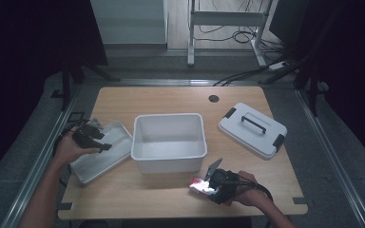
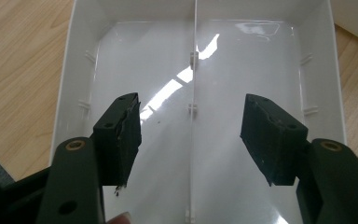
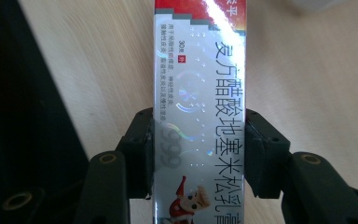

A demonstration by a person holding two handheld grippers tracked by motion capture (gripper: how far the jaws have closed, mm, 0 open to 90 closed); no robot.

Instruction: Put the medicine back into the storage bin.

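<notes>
Right claw (image 1: 208, 186) sits closest to us, down at about five o'clock on the surface (image 1: 171, 97), and its pads are pinched against both long sides of a carton (image 3: 199, 116), a slim glossy box with a red end, printed characters and a little cartoon figure. That carton lies flat on the wood just in front of the big bin (image 1: 169, 141), near its front right corner but not touching it.

Risk number one, as I read it: the wrap on that carton is shiny and slick, and the pads hold it near one end, so on a lift the long free end could sag or the whole thing could slide out and drop back onto the wood. Risk two: the bin's front wall stands right in the path at twelve o'clock from the carton, so a low carry could knock the carton's far end against the rim and twist it in the grip.

Over at nine o'clock, left claw (image 1: 93, 137) hangs wide open, nothing between its pads, over a shallow tray (image 2: 74, 60) with a thin divider down the middle. If that hand drifts, it could nudge the light tray into the bin, since the two stand just beside each other.

Now the count: one carton, one deep bin, one divided tray, one lid (image 1: 252, 129) with a dark handle and two dark clips lying at two o'clock, and two claws.
</notes>
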